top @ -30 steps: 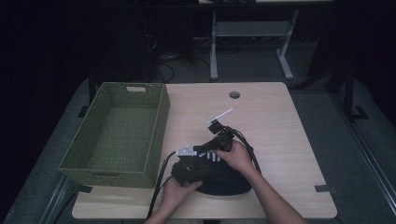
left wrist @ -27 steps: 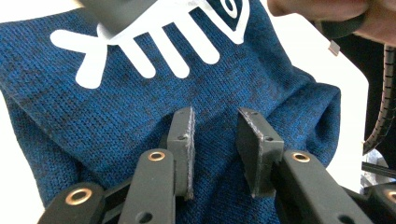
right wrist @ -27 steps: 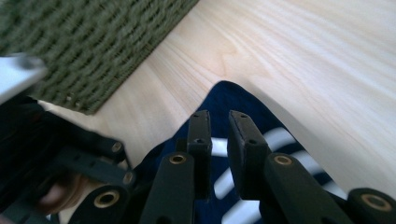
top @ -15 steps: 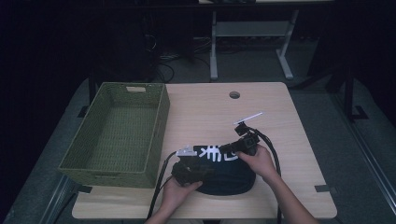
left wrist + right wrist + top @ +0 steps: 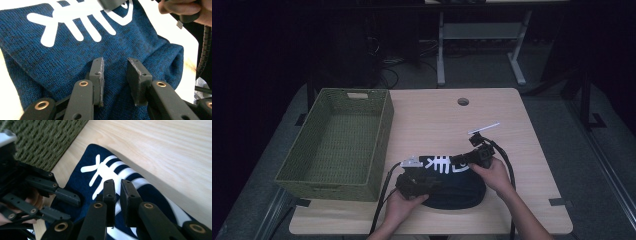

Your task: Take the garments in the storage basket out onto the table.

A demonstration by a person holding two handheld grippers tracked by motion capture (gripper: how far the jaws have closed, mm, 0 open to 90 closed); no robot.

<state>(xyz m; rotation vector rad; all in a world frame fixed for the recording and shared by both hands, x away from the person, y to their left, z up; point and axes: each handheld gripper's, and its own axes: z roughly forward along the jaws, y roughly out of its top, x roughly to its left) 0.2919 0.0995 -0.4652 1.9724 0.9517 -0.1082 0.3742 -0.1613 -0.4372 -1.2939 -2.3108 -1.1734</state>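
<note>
Desk: we see a light wooden desk.
Basket: a green woven basket stands at its left.
Garment: a dark blue knitted garment with a white fishbone print lies at the near edge.
Claws: our left claw and right claw rest on it.

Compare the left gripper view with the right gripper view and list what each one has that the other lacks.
Left gripper view alone: the person's right hand at the top right corner and a ribbed black cable down the right edge.

Right gripper view alone: the green woven basket at the top left and a broad stretch of the wooden table.

Both: the dark blue knitted cloth with its white fishbone print, seen past that view's own claw, the left claw with a clear gap, the right claw nearly closed.
</note>
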